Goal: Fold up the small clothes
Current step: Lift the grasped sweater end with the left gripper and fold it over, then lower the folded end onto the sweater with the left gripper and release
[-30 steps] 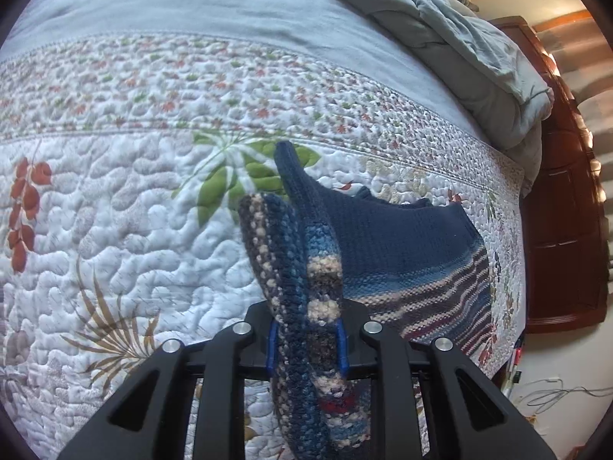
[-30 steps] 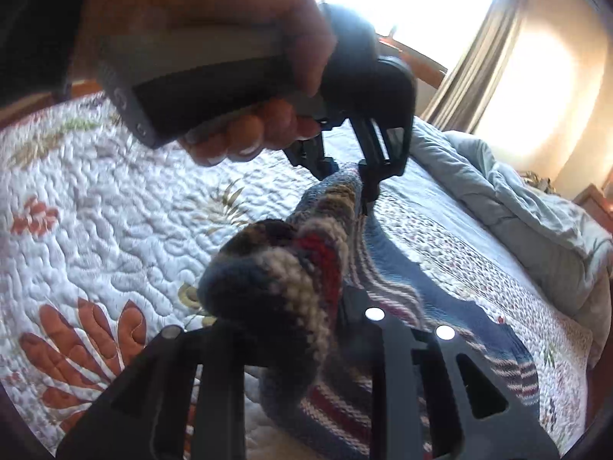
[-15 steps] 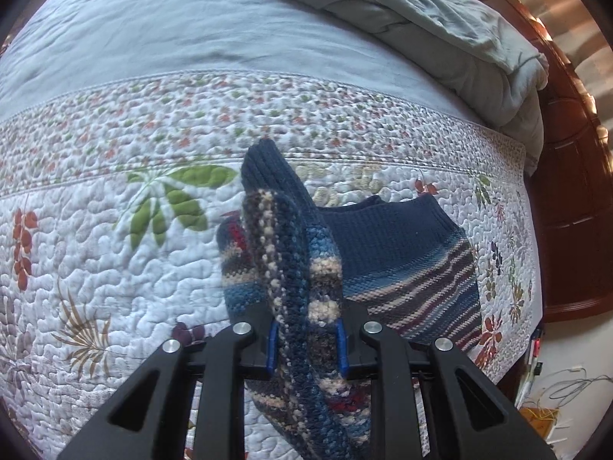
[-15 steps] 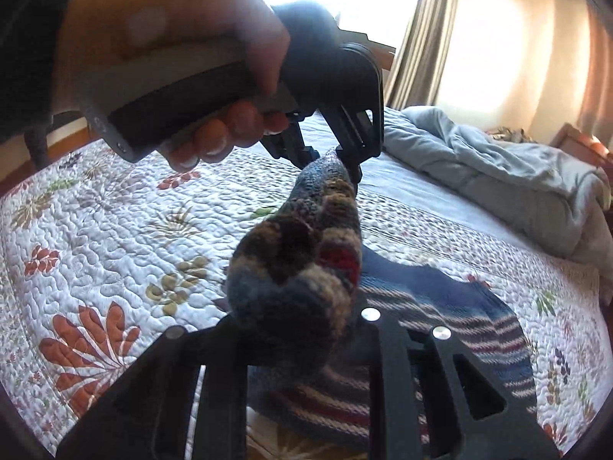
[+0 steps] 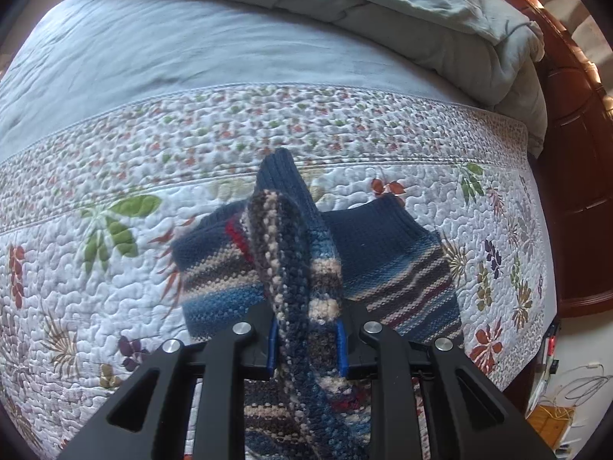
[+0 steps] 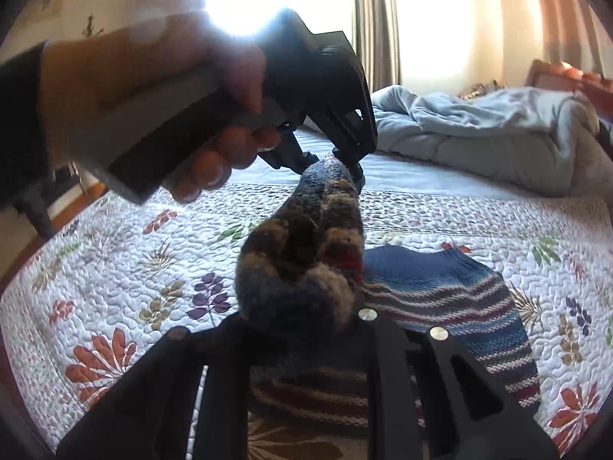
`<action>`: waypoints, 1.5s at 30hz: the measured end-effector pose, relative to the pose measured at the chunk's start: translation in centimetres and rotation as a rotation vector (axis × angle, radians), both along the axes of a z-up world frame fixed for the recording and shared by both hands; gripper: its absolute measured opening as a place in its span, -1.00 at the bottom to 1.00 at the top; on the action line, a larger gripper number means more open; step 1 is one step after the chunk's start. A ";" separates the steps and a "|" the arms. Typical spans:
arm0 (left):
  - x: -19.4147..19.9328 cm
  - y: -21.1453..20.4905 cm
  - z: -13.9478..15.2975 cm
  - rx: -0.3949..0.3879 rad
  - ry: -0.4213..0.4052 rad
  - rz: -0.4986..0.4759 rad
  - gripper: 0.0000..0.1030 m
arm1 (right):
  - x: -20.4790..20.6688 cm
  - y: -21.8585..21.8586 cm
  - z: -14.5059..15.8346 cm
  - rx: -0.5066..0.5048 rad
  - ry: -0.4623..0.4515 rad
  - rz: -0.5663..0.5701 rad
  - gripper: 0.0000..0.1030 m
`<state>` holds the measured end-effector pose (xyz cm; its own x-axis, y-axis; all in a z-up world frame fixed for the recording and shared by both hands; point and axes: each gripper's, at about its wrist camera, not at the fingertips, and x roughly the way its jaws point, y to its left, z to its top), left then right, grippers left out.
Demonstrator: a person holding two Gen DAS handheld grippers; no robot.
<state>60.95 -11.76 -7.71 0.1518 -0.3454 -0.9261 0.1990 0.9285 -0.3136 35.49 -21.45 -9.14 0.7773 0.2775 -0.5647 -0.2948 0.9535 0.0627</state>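
Note:
A blue knitted sweater (image 5: 383, 245) with grey, cream and red stripes lies on the flowered quilt (image 5: 115, 287). One edge of it is lifted into a thick fold (image 5: 295, 253) that runs up between both grippers. My left gripper (image 5: 308, 341) is shut on this fold, blue pads pressing the knit. In the right wrist view my right gripper (image 6: 302, 318) has its jaws closing on a bunched end of the same fold (image 6: 306, 260), which hides its fingertips. The left gripper (image 6: 345, 165), held by a hand (image 6: 153, 107), grips the far end there. The rest of the sweater (image 6: 452, 291) lies flat.
A rumpled grey-blue duvet (image 5: 421, 7) is piled at the far side of the bed, above a plain blue sheet (image 5: 191, 46). Dark wooden furniture (image 5: 574, 191) flanks the right edge, with cables (image 5: 574, 387) on the floor below. Curtains (image 6: 375, 19) hang at a bright window.
Both grippers have carried the lifted fold up and across the bed toward the duvet. The right wrist view has rolled level, and more flat sweater shows on both sides of the fold.

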 end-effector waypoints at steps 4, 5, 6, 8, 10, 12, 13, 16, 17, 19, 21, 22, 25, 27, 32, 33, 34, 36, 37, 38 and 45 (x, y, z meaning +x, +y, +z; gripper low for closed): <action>0.2 -3.0 0.1 0.028 -0.003 -0.021 -0.57 | 0.1 -2.1 0.0 0.029 0.009 -0.019 -0.69; 0.2 -3.6 0.1 0.036 -0.003 -0.025 -0.57 | 0.1 -2.6 0.0 0.037 0.013 -0.022 -0.69; 0.3 -4.3 0.0 0.042 -0.003 -0.028 -0.57 | 0.2 -3.2 -0.1 0.046 0.017 -0.027 -0.69; 0.3 -5.3 0.0 0.048 -0.002 -0.035 -0.57 | 0.2 -4.1 -0.2 0.060 0.023 -0.037 -0.69; 0.3 -6.2 -0.2 0.056 -0.001 -0.040 -0.57 | 0.2 -5.1 -0.4 0.072 0.030 -0.046 -0.70; 0.2 -7.3 -0.5 0.062 0.000 -0.049 -0.57 | 0.1 -6.0 -0.7 0.081 0.037 -0.057 -0.70; 0.2 -7.6 -0.6 0.062 0.000 -0.052 -0.57 | 0.1 -6.3 -0.8 0.083 0.038 -0.061 -0.70; 0.2 -9.0 -0.9 0.062 0.002 -0.060 -0.57 | 0.1 -7.4 -0.9 0.093 0.043 -0.072 -0.70; 0.2 -9.5 -1.0 0.064 0.003 -0.064 -0.57 | 0.1 -7.7 -0.9 0.097 0.045 -0.077 -0.70; 0.2 -10.1 -1.2 0.066 0.005 -0.068 -0.57 | 0.1 -8.3 -1.1 0.104 0.049 -0.085 -0.70; 0.3 -10.7 -1.5 0.072 0.010 -0.074 -0.57 | 0.1 -8.9 -1.3 0.109 0.054 -0.091 -0.70; 0.3 -11.0 -1.6 0.074 0.012 -0.076 -0.57 | 0.1 -9.2 -1.4 0.110 0.056 -0.094 -0.70; 0.3 -11.9 -2.0 0.078 0.017 -0.082 -0.57 | 0.1 -10.1 -1.7 0.117 0.064 -0.101 -0.70; 0.3 -12.5 -2.2 0.083 0.019 -0.086 -0.57 | 0.1 -10.7 -2.0 0.123 0.072 -0.107 -0.70; 0.3 -14.0 -2.8 0.096 0.023 -0.093 -0.57 | -0.1 -12.1 -2.6 0.135 0.085 -0.121 -0.70; 0.3 -14.5 -2.9 0.102 0.023 -0.097 -0.57 | -0.1 -12.5 -2.7 0.142 0.090 -0.124 -0.70; 0.3 -14.8 -3.0 0.107 0.023 -0.101 -0.57 | -0.1 -12.8 -2.8 0.151 0.095 -0.126 -0.70; 0.3 -15.5 -3.3 0.115 0.027 -0.101 -0.57 | 0.0 -13.4 -3.0 0.168 0.104 -0.132 -0.70; 0.3 -15.8 -3.5 0.119 0.028 -0.102 -0.57 | 0.0 -13.9 -3.2 0.181 0.112 -0.135 -0.70; 0.3 -16.2 -3.8 0.125 0.032 -0.105 -0.57 | 0.0 -14.1 -3.3 0.189 0.117 -0.135 -0.70; 0.2 -18.7 -5.6 0.166 0.039 -0.116 -0.57 | 0.0 -17.4 -5.1 0.303 0.187 -0.144 -0.72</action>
